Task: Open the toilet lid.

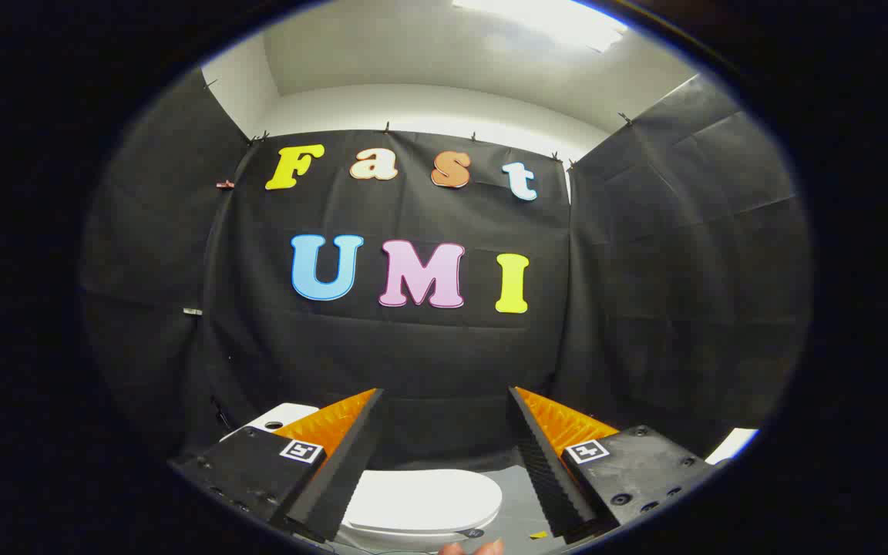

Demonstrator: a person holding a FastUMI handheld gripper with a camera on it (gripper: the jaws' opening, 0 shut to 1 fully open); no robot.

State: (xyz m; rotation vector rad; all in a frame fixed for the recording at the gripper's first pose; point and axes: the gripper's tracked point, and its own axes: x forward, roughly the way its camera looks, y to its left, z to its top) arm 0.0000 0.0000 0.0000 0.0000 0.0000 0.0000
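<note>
— Where's the toilet lid [421, 497]?
— Down low between my fingers [351, 455], lying flat and closed, nothing touching it.
— And your jaws?
— My gripper [445, 401] is spread wide, released, gripping nothing, fingertips against the black cloth wall [428, 362] beyond.

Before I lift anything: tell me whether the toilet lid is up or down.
Down. The toilet lid lies flat, seen between the gripper fingers, which are spread apart and touch nothing.
</note>
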